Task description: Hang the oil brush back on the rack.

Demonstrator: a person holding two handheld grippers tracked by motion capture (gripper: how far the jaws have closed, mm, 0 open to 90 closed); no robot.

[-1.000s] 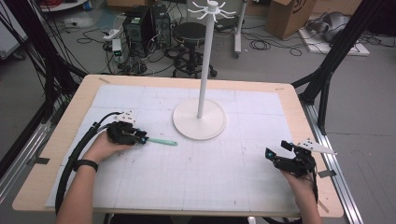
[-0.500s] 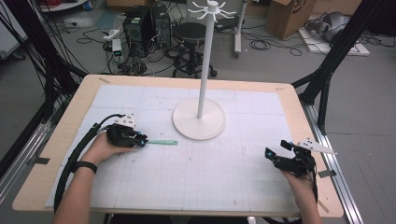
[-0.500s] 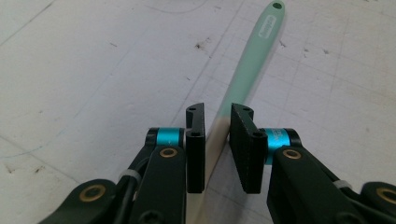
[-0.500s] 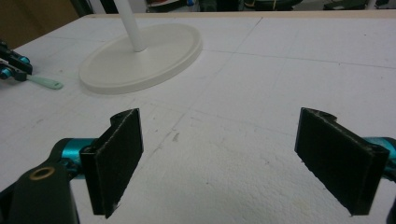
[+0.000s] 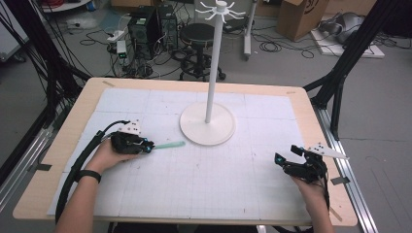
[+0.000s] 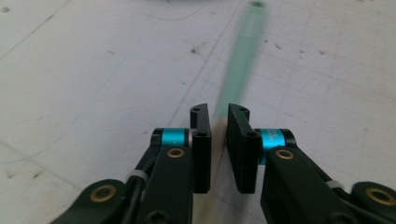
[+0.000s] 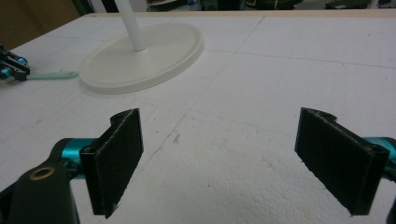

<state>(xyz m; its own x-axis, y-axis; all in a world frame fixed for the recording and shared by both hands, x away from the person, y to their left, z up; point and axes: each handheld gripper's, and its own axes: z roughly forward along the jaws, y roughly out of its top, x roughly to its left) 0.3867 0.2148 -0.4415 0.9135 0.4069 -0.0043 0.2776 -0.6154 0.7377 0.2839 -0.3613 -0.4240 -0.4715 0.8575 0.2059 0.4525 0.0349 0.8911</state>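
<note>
Nearest me on the right, my right gripper rests low over the white gridded table, its ribbed black pads spread wide with bare sheet between them. Over on the left, my left gripper has just been closing its jaws; the flat pads now stand nearly together with the end of the slim pale-green stick between them, though I cannot tell if they press it. The stick lies flat, pointing right toward the round white stand base, whose thin smooth pole rises to a spoked top farther back
</note>
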